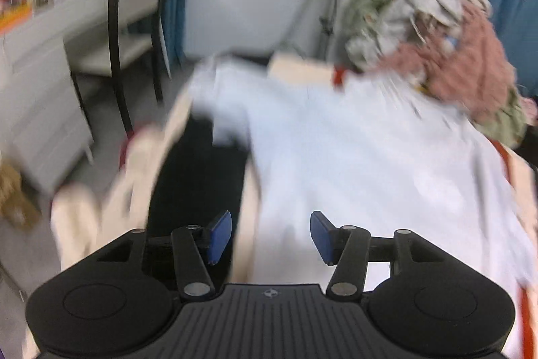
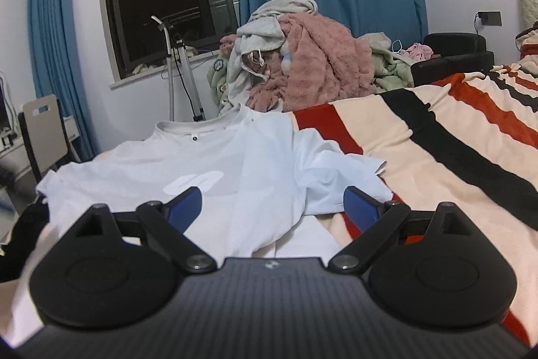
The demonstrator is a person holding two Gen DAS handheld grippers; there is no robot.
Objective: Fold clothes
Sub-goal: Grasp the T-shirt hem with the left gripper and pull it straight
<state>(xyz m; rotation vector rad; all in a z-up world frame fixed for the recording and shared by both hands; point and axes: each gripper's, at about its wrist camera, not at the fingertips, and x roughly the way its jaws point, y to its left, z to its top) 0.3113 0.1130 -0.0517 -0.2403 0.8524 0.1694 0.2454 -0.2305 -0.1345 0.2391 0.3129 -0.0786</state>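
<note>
A white T-shirt (image 2: 235,164) lies spread on the striped blanket (image 2: 454,137), collar at the far end, one sleeve (image 2: 336,177) crumpled to the right. My right gripper (image 2: 272,207) is open and empty, low over the shirt's near hem. In the blurred left wrist view the same shirt (image 1: 353,157) covers the bed's corner. My left gripper (image 1: 270,236) is open and empty above the shirt's near left edge.
A pile of pink, grey and green clothes (image 2: 302,63) sits at the far end of the bed (image 1: 430,32). A chair (image 1: 134,32) and desk stand left of the bed. A metal stand (image 2: 178,73) is by the window. A black garment (image 1: 198,184) lies at the bed's left edge.
</note>
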